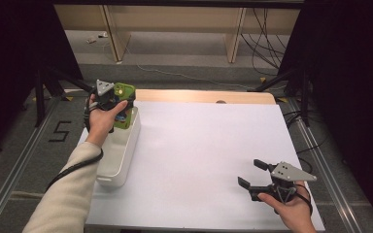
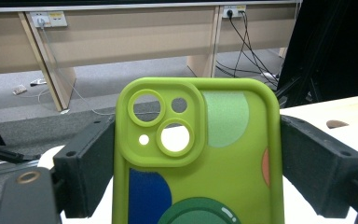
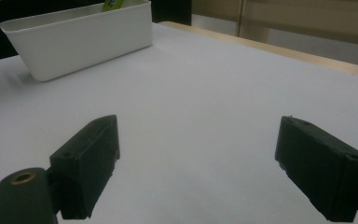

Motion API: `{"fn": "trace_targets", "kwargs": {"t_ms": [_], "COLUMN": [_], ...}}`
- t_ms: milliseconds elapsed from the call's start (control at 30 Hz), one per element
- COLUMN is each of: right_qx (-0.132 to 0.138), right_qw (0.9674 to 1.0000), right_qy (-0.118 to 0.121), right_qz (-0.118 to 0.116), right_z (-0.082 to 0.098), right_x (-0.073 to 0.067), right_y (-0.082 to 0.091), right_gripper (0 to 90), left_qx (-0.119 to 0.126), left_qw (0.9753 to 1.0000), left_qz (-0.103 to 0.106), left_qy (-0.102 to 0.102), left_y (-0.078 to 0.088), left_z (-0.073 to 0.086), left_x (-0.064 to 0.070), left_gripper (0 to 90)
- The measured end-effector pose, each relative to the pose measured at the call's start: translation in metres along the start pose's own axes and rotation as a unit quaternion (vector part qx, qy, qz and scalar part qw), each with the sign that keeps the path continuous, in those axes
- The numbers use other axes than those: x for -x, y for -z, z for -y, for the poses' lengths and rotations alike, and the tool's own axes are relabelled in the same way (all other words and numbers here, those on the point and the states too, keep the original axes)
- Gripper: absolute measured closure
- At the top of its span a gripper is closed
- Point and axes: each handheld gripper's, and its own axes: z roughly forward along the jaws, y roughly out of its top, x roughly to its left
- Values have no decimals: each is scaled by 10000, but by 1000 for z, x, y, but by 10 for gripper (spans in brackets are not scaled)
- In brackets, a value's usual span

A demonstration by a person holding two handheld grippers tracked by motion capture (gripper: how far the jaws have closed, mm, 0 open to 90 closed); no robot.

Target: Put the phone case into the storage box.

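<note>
Overhead, left gripper pinches a green case above the bin's far end. Alongside its jaws, the case sits clamped edgewise; lower it squarely. Right gripper rests spread on the table.

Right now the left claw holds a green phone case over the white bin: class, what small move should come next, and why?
Probably lower the left claw a little, then open it. Its jaws clamp the green phone case by its side edges, and the high view shows the case upright at the far end of the white bin, seemingly partly inside. The right claw rests open on the table, away from the bin.
</note>
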Motion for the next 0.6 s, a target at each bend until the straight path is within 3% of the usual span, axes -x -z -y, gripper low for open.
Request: {"fn": "trace_targets", "kwargs": {"t_ms": [600], "right_qx": [-5], "right_qw": [10000], "right_qy": [5], "right_qz": [1], "right_z": [0], "right_x": [0], "right_y": [0], "right_gripper": [149], "left_qx": [-80], "left_qw": [10000], "left_qz": [-31], "left_qy": [-11], "left_y": [-5], "left_z": [1], "left_x": [0], "left_gripper": [159]}}
